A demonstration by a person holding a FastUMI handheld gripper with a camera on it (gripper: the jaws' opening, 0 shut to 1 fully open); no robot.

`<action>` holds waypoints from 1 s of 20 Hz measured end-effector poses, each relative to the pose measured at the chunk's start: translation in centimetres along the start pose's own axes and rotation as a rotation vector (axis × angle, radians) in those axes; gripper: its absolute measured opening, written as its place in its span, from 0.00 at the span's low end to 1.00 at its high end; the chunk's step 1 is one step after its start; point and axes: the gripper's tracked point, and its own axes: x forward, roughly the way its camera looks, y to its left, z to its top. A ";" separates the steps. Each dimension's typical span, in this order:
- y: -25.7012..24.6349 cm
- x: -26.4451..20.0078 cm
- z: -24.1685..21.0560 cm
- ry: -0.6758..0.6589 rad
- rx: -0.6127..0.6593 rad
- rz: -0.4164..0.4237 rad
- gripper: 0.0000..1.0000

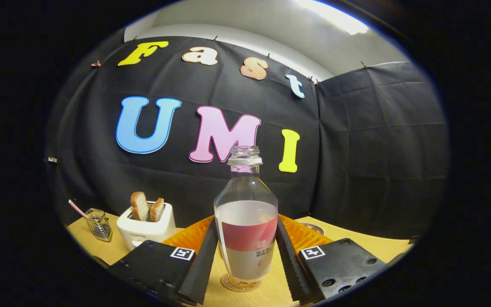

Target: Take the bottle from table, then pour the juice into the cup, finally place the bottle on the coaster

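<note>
A clear uncapped bottle (245,226) with a red and white label, about half full of pale juice, stands upright on a round brown coaster (240,284) on the wooden table (356,241). My gripper (246,221) holds it, and both fingers press against the bottle's sides at label height. The glass cup (98,225), ribbed and with a striped straw in it, stands far off to the left, beyond the left finger.
A white toaster (145,228) with two slices of bread stands between the cup and the bottle, further back. A small round disc (312,228) lies on the table beyond the right finger. The black cloth wall closes the back and right.
</note>
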 end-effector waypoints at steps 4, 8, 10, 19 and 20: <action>1.0 2.2 -5.3 0.052 0.012 -0.001 0.75; 0.5 3.4 -9.5 0.095 0.015 -0.037 0.75; 1.1 3.7 -10.7 0.110 0.032 -0.024 0.75; 1.2 4.5 -13.5 0.148 0.002 -0.028 0.76; 1.3 4.5 -13.6 0.146 0.014 -0.025 0.76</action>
